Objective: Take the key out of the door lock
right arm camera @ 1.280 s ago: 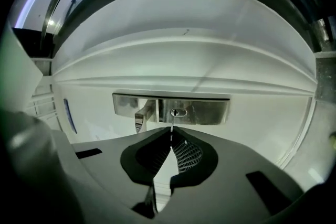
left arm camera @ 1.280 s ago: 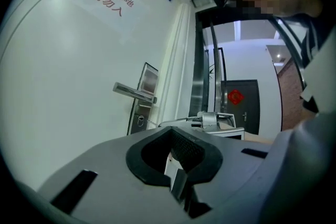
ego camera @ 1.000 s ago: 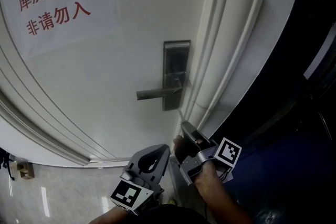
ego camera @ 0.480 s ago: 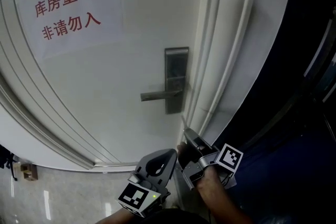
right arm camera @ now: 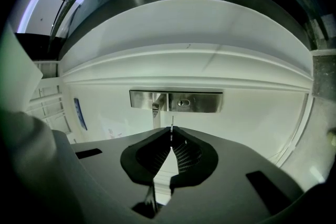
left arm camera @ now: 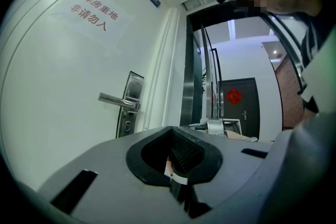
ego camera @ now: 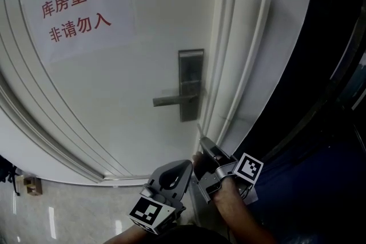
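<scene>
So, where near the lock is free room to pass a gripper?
Bare door panel lies left of the lever handle, below the paper sign, and under the lock plate. Right of the plate is crowded: the door frame mouldings run close beside it.

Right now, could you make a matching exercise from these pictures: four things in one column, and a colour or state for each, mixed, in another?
1. paper sign
2. door handle
3. left gripper
4. right gripper

A. shut on the key
B. red print
C. grey metal
D. shut, no key

Pairs: 1-B, 2-C, 3-D, 4-A
</scene>
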The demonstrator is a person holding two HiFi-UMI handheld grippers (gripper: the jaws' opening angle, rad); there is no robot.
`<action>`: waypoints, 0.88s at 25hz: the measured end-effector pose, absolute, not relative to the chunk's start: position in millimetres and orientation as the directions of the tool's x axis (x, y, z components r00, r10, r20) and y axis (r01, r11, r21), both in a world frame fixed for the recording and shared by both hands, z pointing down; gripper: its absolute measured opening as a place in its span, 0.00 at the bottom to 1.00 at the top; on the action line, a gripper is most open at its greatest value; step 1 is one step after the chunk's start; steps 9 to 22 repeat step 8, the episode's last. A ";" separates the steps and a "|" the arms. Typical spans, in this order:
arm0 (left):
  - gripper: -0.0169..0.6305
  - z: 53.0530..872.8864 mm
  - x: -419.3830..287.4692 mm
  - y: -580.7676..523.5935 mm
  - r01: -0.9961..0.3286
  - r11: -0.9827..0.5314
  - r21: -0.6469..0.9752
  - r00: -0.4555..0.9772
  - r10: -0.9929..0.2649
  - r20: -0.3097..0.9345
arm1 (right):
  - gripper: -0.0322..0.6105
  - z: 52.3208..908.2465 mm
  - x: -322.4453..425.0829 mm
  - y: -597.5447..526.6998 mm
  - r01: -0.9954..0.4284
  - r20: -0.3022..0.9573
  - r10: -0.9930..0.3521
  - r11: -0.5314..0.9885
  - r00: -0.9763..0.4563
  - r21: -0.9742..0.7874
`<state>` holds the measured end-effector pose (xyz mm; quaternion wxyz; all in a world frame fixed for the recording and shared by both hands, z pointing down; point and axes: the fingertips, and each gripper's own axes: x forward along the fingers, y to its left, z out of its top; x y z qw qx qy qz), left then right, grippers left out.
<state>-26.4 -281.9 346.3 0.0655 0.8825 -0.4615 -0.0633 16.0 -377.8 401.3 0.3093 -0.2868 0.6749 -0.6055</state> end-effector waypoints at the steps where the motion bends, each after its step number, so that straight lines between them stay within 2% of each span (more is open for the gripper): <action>1: 0.03 346.0 -26.6 -282.0 -0.807 -0.565 0.173 0.566 -0.823 -0.051 | 0.08 400.9 15.4 -378.0 -0.012 -0.071 -0.761 0.102 -0.645 -0.995; 22: 0.03 344.6 -27.3 -285.0 -0.807 -0.564 0.172 0.564 -0.824 -0.053 | 0.08 399.8 12.6 -382.0 -0.009 -0.074 -0.757 0.105 -0.649 -0.994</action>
